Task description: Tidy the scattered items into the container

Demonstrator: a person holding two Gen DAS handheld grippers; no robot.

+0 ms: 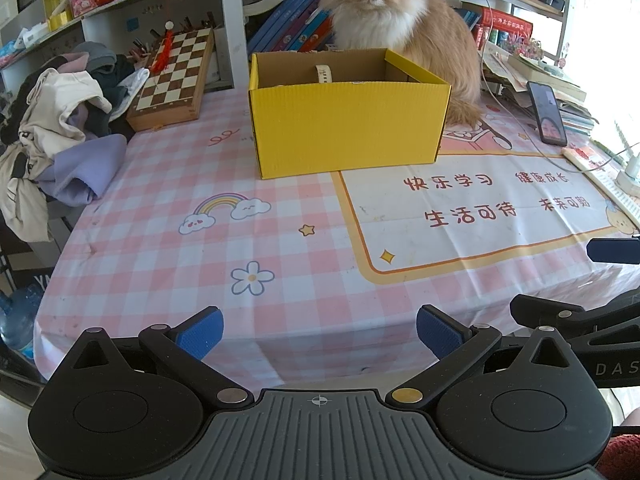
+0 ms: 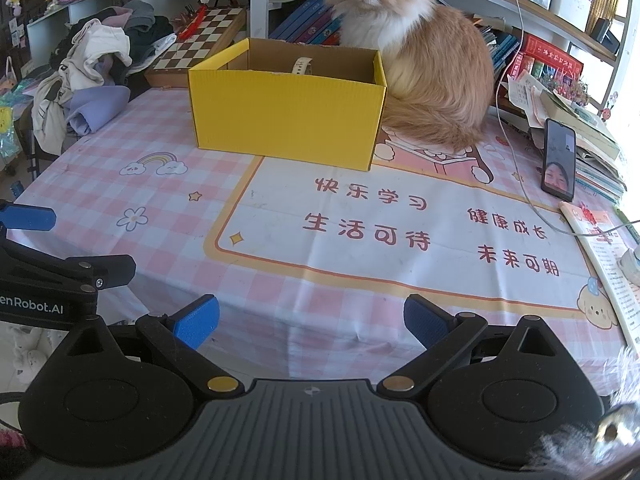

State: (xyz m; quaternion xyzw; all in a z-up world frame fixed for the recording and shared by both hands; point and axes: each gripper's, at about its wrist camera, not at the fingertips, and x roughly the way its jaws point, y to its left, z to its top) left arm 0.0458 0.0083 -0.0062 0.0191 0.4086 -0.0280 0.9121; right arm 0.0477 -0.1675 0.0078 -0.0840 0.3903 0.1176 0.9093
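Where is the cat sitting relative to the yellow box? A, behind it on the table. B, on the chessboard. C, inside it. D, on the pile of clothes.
A: the cat sits on the tablecloth behind the yellow box, its tail beside the box's far corner.

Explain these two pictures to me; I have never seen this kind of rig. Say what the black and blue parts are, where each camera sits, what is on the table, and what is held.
A person holds a two-finger tool in each hand, each with a camera looking along its blue fingers. One view shows the left tool, the other the right tool. Both are open and hold nothing. On the checked table stands a yellow box with a pale strap inside. A cat sits behind it. A chessboard and clothes lie left, a phone right.
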